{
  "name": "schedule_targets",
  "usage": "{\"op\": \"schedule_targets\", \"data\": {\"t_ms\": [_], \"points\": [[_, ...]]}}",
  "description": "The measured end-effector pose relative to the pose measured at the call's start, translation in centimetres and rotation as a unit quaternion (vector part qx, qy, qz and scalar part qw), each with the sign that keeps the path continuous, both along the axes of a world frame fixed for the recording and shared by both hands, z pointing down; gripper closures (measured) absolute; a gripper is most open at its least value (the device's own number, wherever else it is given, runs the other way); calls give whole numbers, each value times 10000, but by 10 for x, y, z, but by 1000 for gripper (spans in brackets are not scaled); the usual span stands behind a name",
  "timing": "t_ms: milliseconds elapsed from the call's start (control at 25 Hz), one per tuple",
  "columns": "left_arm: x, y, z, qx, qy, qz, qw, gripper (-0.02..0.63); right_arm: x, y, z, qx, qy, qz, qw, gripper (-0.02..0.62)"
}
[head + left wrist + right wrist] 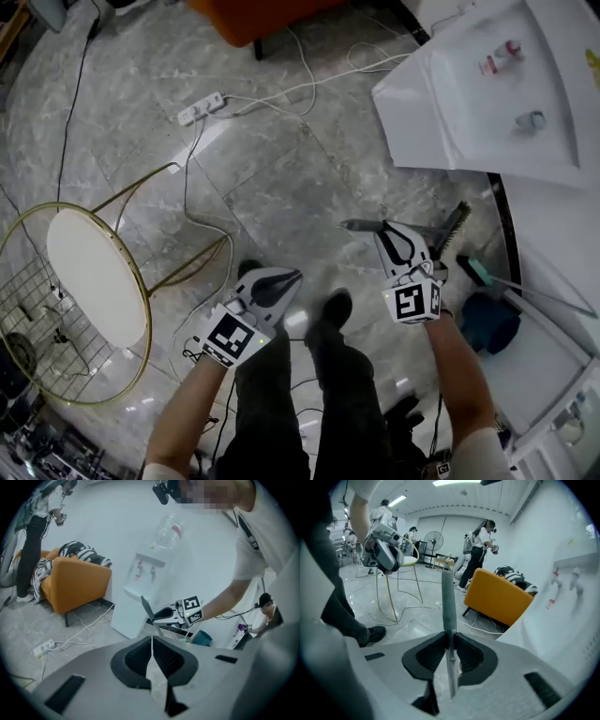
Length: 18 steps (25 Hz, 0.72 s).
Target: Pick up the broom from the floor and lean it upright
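Observation:
My right gripper [392, 234] is shut on the grey broom handle [360, 226], which it holds lifted off the floor. The handle's end sticks out to the left of the jaws, and the dark brush head [454, 229] lies to the right, near the white cabinet. In the right gripper view the broom handle [448, 602] rises straight up from between the pads of my right gripper [451, 641]. My left gripper [284, 278] hovers over the person's legs to the left, apart from the broom. Its jaws meet with nothing between them, as my left gripper [151, 651] shows in its own view.
A white water dispenser [469, 103] stands at the upper right, with a blue bucket [489, 323] and a teal tool [478, 272] beside its base. A gold-framed round stool [94, 281] is at the left. A power strip [200, 108] and cables cross the marble floor. An orange armchair [253, 14] sits at the far edge.

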<state>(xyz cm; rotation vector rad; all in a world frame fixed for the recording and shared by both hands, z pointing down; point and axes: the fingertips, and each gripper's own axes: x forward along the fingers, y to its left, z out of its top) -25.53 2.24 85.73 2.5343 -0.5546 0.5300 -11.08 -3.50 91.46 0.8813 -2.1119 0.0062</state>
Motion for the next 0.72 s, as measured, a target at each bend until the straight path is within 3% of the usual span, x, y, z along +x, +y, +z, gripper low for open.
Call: {"op": "schedule_targets", "data": {"t_ms": [320,720], "points": [[63,30,-79,-108,-34,499,9987,595,80,4,-86,324,-73,986,9946,518],[155,35,-171,149,-21,942,9954,595,189,27,-168,593,-243,2051,9766,518]]}}
